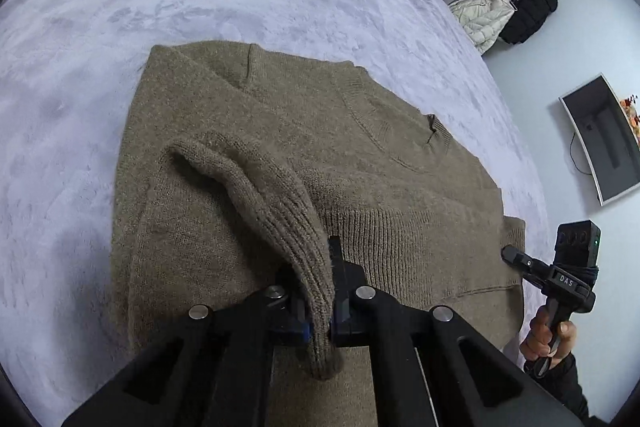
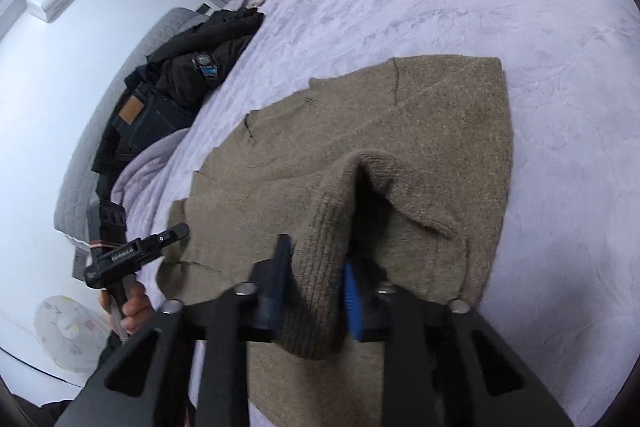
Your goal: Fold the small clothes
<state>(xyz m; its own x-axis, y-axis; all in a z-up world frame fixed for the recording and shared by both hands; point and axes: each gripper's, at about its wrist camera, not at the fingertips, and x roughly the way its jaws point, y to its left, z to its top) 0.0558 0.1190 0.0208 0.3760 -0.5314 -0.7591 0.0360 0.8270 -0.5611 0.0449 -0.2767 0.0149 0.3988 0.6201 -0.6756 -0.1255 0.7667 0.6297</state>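
Observation:
A brown knit sweater (image 1: 304,147) lies flat on a pale lilac bed cover (image 1: 120,27), sides folded in. My left gripper (image 1: 320,291) is shut on a ribbed edge of the sweater (image 1: 280,211), lifted off the body. The right gripper shows at the right of that view (image 1: 516,257), held by a hand. In the right wrist view the sweater (image 2: 420,115) fills the middle. My right gripper (image 2: 316,291) is shut on its ribbed hem (image 2: 320,227). The left gripper (image 2: 176,233) shows at the left.
Dark clothes (image 2: 180,79) are piled at the bed's head by a grey headboard (image 2: 80,147). A white jacket (image 1: 480,19), a black bag (image 1: 532,11) and a monitor (image 1: 600,139) lie on the floor beside the bed. A fan (image 2: 68,335) stands on the other side.

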